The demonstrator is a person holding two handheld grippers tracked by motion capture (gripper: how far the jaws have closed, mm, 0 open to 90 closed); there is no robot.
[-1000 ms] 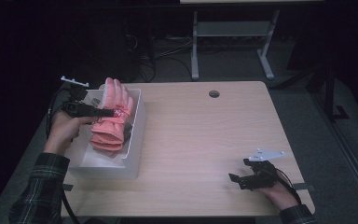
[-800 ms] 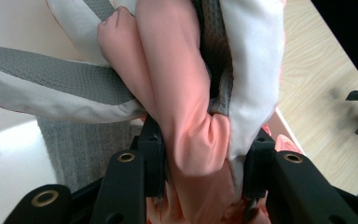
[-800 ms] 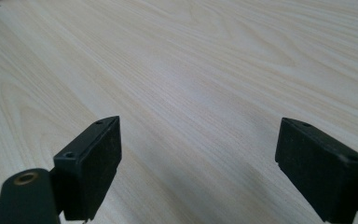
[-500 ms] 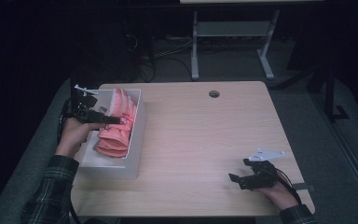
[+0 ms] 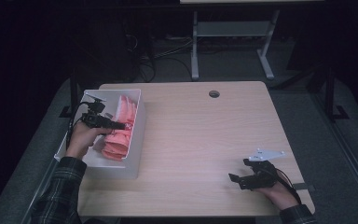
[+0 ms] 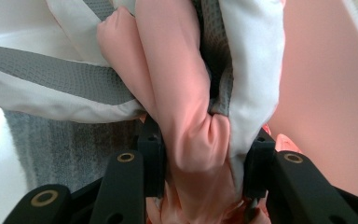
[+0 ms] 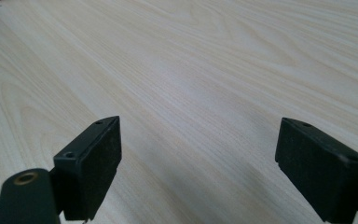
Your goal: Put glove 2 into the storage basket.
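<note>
Pink cloth (image 5: 119,126) with white-and-grey parts, white bin (image 5: 137,140), pale wood-grain table (image 5: 205,140).

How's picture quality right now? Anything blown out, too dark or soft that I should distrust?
High view: table evenly lit, surroundings nearly black, bin readable. Left gripper view: white areas at top left overexposed, pink cloth sharp between the jaws, left gripper close. Right gripper view: right gripper pads slightly soft, wood grain clear, mild sheen mid-frame.

The left tongs (image 5: 120,125), held in the left hand (image 5: 83,138) with its plaid-sleeved forearm reaching forward, are clamped on a fold of pink and white cloth (image 6: 200,116), while the right tongs (image 5: 234,178) rest low at the bench's (image 5: 205,135) near right corner, jaws wide apart.
</note>
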